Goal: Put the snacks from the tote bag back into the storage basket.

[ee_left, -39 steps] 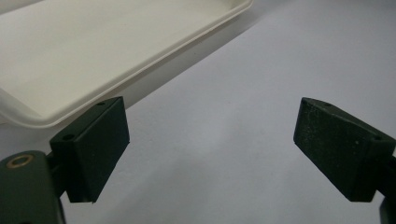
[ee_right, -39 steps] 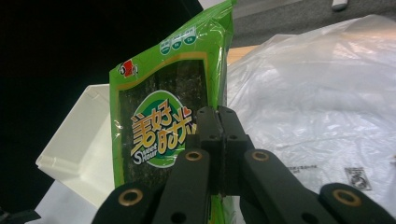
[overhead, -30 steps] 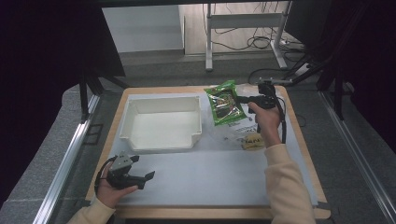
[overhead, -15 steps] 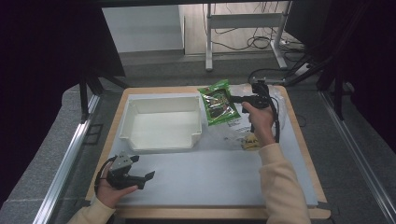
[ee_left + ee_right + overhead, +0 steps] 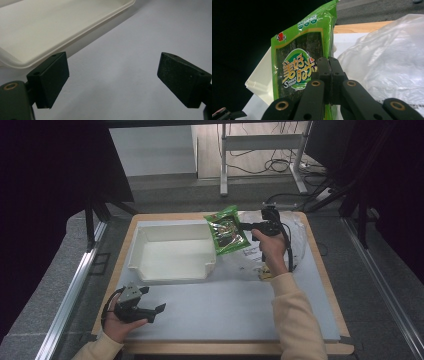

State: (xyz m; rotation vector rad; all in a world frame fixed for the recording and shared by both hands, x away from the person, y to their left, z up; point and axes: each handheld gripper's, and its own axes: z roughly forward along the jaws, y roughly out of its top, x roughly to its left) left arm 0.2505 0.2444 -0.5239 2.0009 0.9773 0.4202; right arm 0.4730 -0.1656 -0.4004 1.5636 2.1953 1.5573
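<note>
A green snack packet [image 5: 227, 231] [image 5: 297, 67] with a dark window and yellow lettering hangs just above the table. My right gripper [image 5: 245, 226] [image 5: 329, 62] is shut on its right edge. The packet's left part overlaps the right rim of the white tray [image 5: 172, 276] in the high view. My left gripper [image 5: 157, 309] [image 5: 113, 75] rests at the front left of the table, jaws open with nothing between them, pointing at the white mat beside the tray's [image 5: 75, 37] front rim.
A crumpled clear plastic bag [image 5: 295, 227] [image 5: 387, 65] lies at the back right, behind and beside the right hand. A small yellow item [image 5: 264, 275] sits near the right forearm. The white mat [image 5: 225, 305] covers the wooden table top.
My right gripper has carried the green packet to the left, from over the clear bag toward the tray's right rim. The left gripper has stayed put.
</note>
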